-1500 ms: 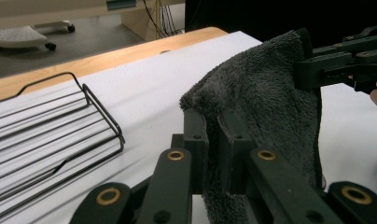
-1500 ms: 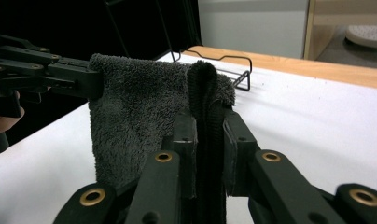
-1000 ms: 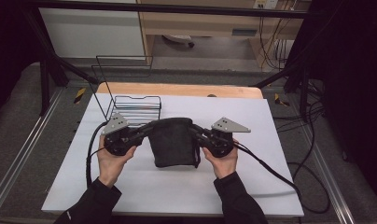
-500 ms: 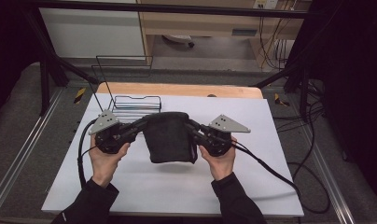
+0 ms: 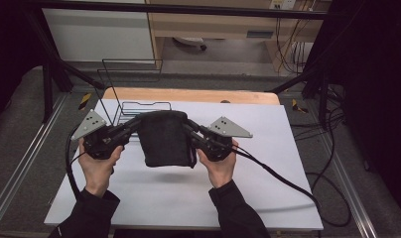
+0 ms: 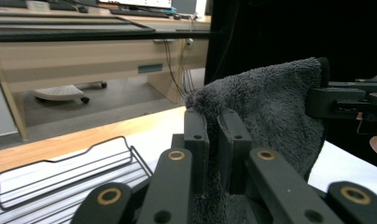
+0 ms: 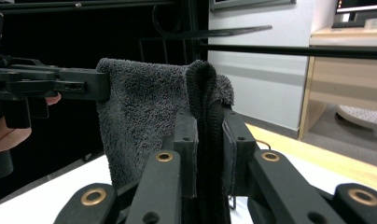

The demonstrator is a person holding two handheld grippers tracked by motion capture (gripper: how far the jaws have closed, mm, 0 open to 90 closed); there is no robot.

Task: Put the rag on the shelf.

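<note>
Both grippers, left [image 5: 134,126] and right [image 5: 189,130], pinch the dark towel [image 5: 166,139] clear of the table [image 5: 268,148]; placing remains.

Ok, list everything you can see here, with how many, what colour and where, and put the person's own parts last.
Towel: one, dark grey, folded, hanging between the two grippers above the board.
Wire rack: one, black, on the far left part of the board, behind the towel.
White board: one, white, covering most of the table.
Wooden table edge: one, light wood, showing beyond the board.
Desk: one, light wood, on the floor past the table.
Left gripper: one, black with a grey plate, shut on the towel's left top corner.
Right gripper: one, black with a grey plate, shut on the towel's right top corner.
Hands: two, dark sleeves, entering from the bottom.
</note>
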